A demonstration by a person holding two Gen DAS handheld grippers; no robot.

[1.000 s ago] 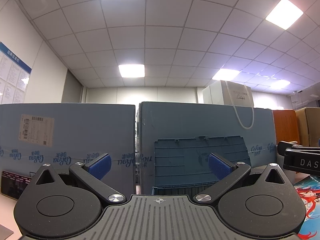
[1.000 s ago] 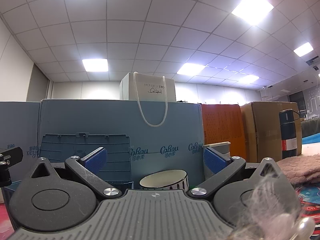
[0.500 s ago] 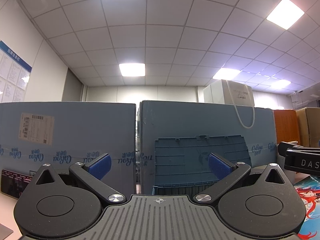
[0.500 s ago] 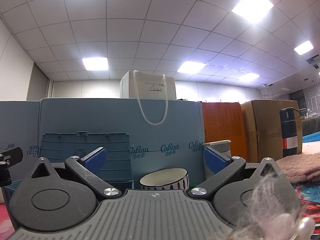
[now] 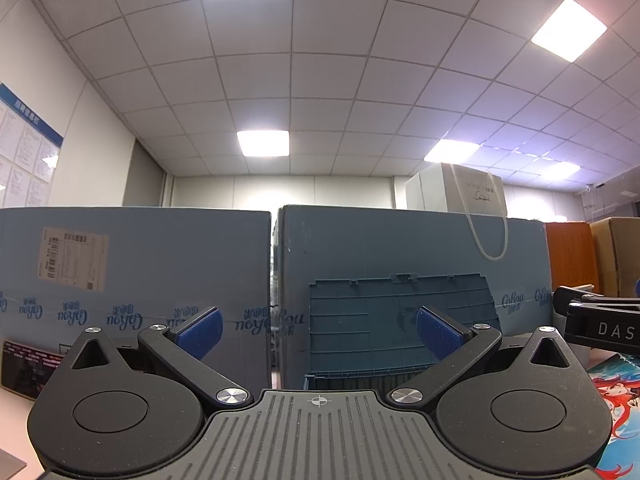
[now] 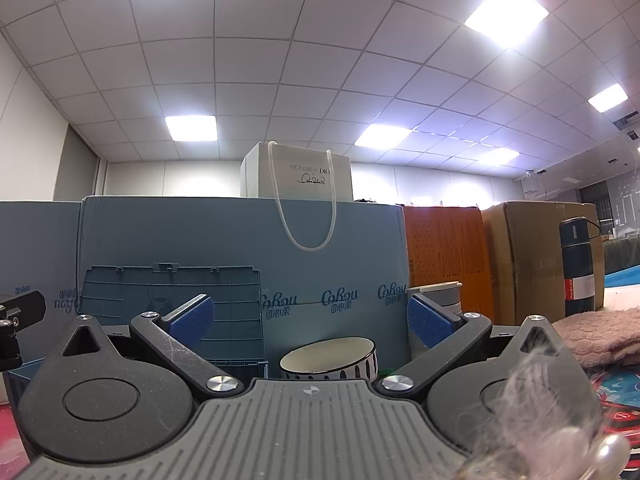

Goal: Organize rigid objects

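Both grippers hang low over the tabletop with their blue pads spread wide and nothing between them. Right gripper looks straight at a bowl in the lower middle of its frame, white inside with dark stripes down the outer wall, standing upright just past the fingertips. Behind it at the right, a grey cup is partly hidden by the right pad, and a dark flask stands well apart at the right edge. A knitted cloth lies at the lower right.

Left gripper faces a blue crate in the lower middle of its frame, its lid leaning open against the blue cartons behind.

By its look the bowl is ceramic: stiff, fairly heavy, glazed and so slippery, and liable to chip if knocked. Its width seems close to the full opening of the pads, so I would take it by the rim, one pad inside and one outside the wall, rather than across the whole body. The crate looks like the likely place for it.
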